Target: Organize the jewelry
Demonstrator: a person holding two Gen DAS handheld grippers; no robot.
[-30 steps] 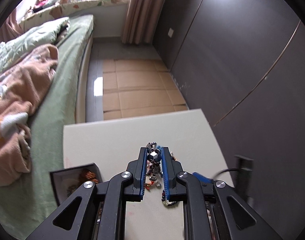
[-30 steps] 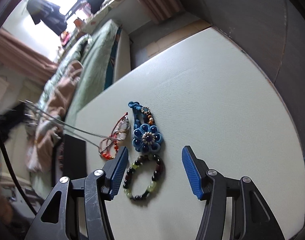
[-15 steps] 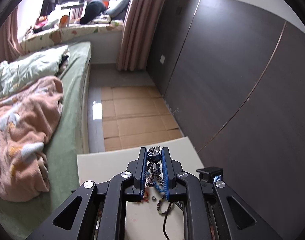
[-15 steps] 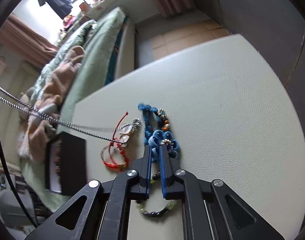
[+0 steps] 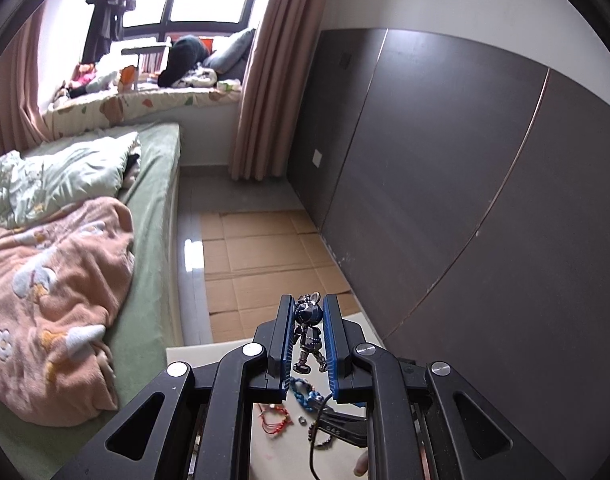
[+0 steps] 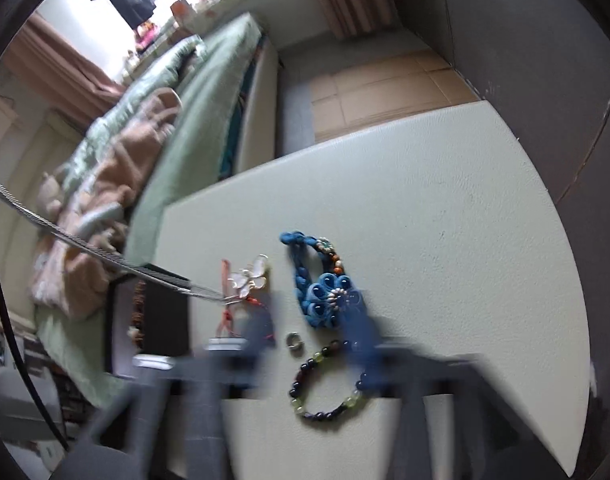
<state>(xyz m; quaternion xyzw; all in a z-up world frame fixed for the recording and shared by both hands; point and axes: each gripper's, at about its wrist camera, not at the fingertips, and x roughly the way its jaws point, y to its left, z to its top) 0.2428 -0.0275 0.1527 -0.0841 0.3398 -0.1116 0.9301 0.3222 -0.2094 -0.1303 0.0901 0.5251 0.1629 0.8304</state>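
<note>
Pale table (image 6: 445, 208) — blue bracelet (image 6: 329, 292), beaded bracelet (image 6: 329, 384), ring (image 6: 293, 340), red cord (image 6: 229, 308).

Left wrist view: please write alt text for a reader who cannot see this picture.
The left gripper is shut on a small dark metal bear-shaped figurine charm, held above the pale table. Below lie a blue braided bracelet and a red cord bracelet; behind are a green bed and a dark panelled wall.

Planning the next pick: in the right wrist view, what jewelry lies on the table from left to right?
Red string bracelet → butterfly charm → small silver ring → blue flower bracelet, with the dark beaded bracelet just below it.
</note>
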